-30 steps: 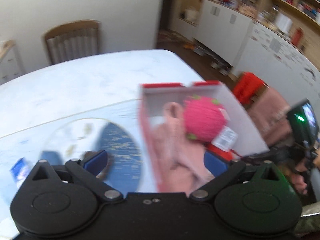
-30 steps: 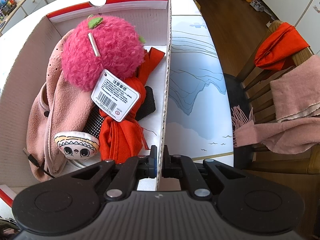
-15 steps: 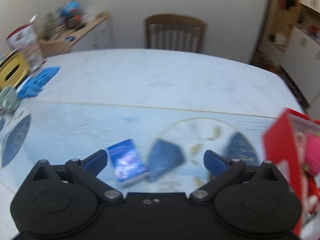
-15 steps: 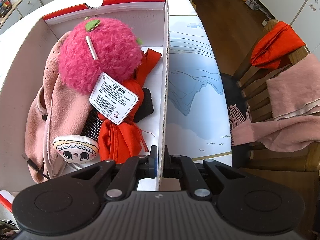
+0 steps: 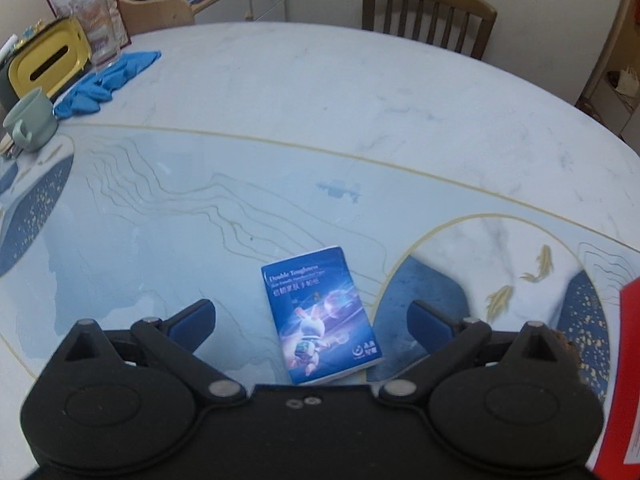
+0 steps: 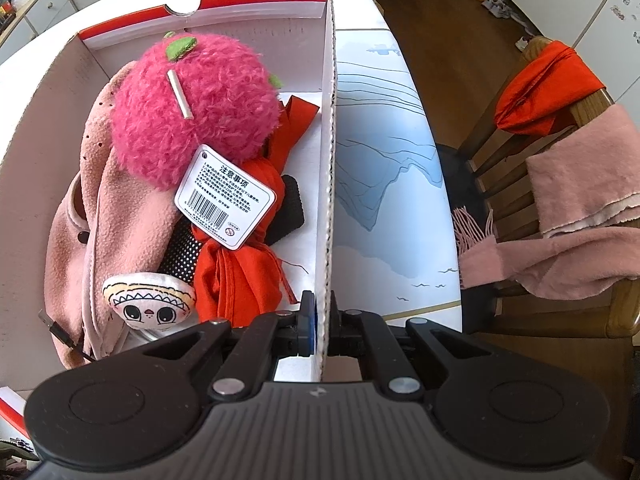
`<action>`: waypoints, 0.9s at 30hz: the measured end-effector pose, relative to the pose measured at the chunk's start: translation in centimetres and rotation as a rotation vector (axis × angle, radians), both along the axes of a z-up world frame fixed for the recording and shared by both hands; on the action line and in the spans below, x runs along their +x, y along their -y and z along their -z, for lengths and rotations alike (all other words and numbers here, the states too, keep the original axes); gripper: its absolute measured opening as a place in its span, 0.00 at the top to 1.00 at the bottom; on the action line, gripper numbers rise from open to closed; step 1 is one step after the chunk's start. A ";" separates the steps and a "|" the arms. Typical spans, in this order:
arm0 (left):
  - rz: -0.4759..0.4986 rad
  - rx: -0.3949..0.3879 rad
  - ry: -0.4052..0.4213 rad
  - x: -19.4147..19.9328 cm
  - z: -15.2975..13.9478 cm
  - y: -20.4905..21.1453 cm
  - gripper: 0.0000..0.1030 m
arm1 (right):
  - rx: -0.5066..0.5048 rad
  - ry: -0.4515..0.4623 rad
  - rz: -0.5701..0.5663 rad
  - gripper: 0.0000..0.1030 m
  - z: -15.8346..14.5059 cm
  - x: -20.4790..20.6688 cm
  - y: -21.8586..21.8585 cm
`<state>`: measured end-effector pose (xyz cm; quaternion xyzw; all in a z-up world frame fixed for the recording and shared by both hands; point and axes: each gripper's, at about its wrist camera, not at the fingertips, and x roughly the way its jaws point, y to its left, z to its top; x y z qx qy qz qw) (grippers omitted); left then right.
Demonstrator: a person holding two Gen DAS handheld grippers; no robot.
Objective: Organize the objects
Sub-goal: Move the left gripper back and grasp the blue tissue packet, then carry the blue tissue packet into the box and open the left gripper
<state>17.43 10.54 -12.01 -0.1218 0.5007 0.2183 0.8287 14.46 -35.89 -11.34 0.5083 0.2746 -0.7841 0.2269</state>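
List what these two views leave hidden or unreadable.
- Left wrist view: the red box is cut by the right edge; its contents are unseen.
- Left wrist view: the blue packet near end is hidden behind the left hand-held gripper.
- Right wrist view: the tag print is too small to read.

The small packet [image 5: 320, 314] is deep blue, with a white rabbit figure and white letters. The table [image 5: 304, 112] is white like marble, with pale blue areas, thin gold lines, dark blue parts with gold dots, and two gold fish. The box [image 6: 328, 132] is white inside with a red rim. In it, the fluffy ball [image 6: 192, 108] is bright pink (small green leaves on top), the cloth [image 6: 236, 280] is orange-red, and the fleece [image 6: 112, 216] is soft pink.
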 end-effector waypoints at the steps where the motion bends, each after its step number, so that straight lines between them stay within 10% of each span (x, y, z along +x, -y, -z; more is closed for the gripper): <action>1: -0.010 -0.008 -0.010 0.2 0.4 -0.2 0.02 | 0.001 0.000 0.002 0.97 0.0 0.0 0.0; 17: -0.034 -0.060 -0.013 0.2 1.2 -0.8 0.51 | 0.009 -0.001 0.024 0.97 -0.1 0.1 0.1; 27: 0.030 -0.071 0.025 -1.7 -1.3 0.8 0.53 | 0.005 -0.002 0.035 0.97 0.0 0.1 0.1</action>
